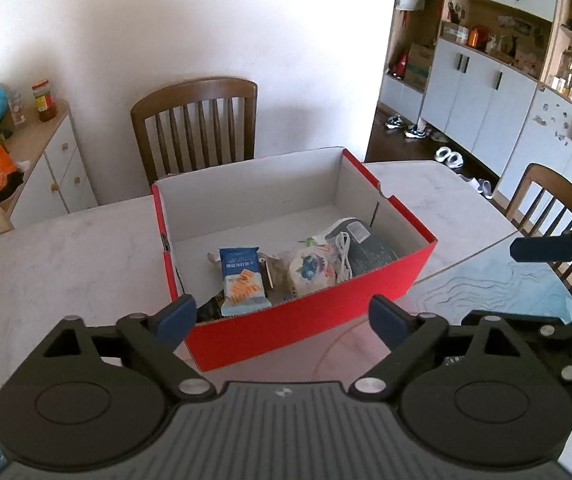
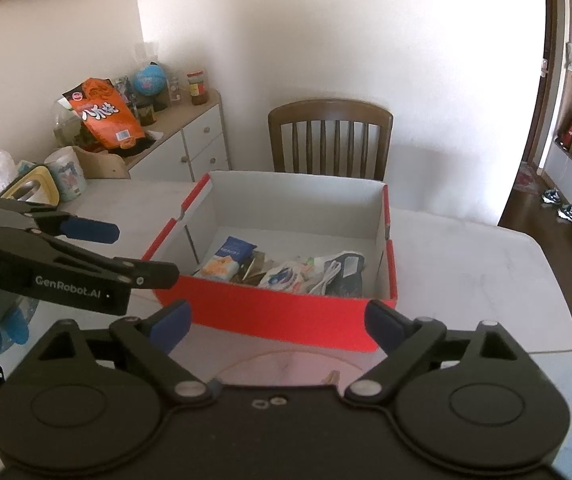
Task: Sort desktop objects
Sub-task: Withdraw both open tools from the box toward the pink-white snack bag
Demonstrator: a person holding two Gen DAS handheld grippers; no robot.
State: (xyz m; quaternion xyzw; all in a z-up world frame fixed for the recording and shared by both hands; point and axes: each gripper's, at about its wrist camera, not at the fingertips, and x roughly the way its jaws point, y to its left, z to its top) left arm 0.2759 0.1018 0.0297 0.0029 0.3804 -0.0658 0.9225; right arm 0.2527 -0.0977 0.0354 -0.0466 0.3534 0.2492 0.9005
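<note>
A red cardboard box [image 1: 317, 312] with a white inside stands on the marble table; it also shows in the right wrist view [image 2: 286, 316]. Inside lie a blue-and-orange cracker packet [image 1: 242, 276], a blueberry snack pouch [image 1: 309, 270], a white cable [image 1: 343, 254] and a dark grey pouch [image 1: 369, 250]. My left gripper [image 1: 282, 316] is open and empty, just in front of the box's near wall. My right gripper [image 2: 278, 322] is open and empty, also in front of the box. The left gripper also shows at the left of the right wrist view [image 2: 86, 248].
A wooden chair [image 1: 198, 124] stands behind the table, another [image 1: 553, 208] at the right. A white sideboard [image 2: 190, 140] at the left carries an orange snack bag [image 2: 106, 114], a globe and jars. A patterned mat [image 1: 505, 284] lies on the table's right part.
</note>
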